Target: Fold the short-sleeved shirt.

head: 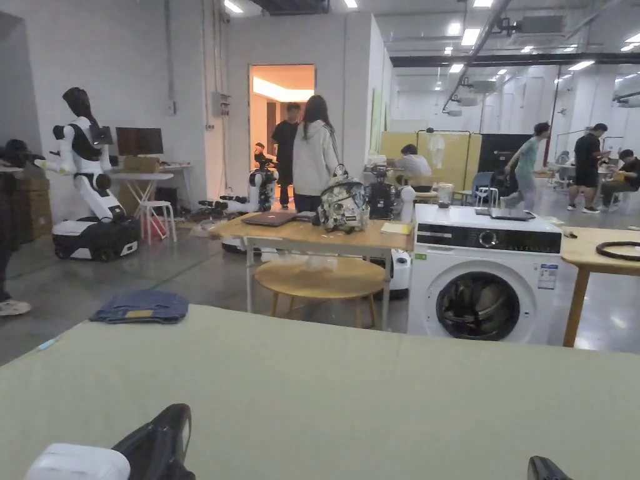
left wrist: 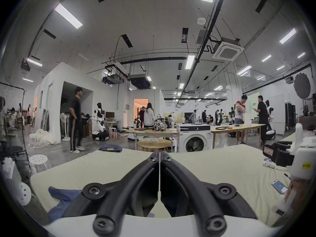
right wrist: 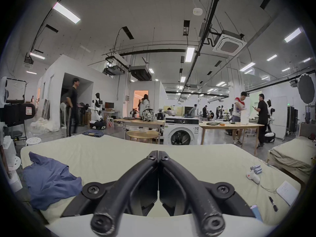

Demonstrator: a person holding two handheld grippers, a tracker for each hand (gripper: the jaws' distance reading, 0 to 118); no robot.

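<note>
Head view: a wide counter [head: 350,400] under pale green cloth stretches ahead, folded blue denim [head: 140,307] sits at its far left edge, and a white front-loading washing machine [head: 484,275] stands beyond. The left tool [head: 159,445] pokes in at the near left; its jaw gap cannot be judged from here. Left gripper view: the left tool [left wrist: 159,153] has its black jaws pressed together, nothing between them, and the crumpled blue short-sleeved shirt [left wrist: 63,199] lies near left on the cloth. Right gripper view: the right tool [right wrist: 159,152] is closed tip to tip and empty too, shirt [right wrist: 49,179] heaped at the counter's left, untouched.
</note>
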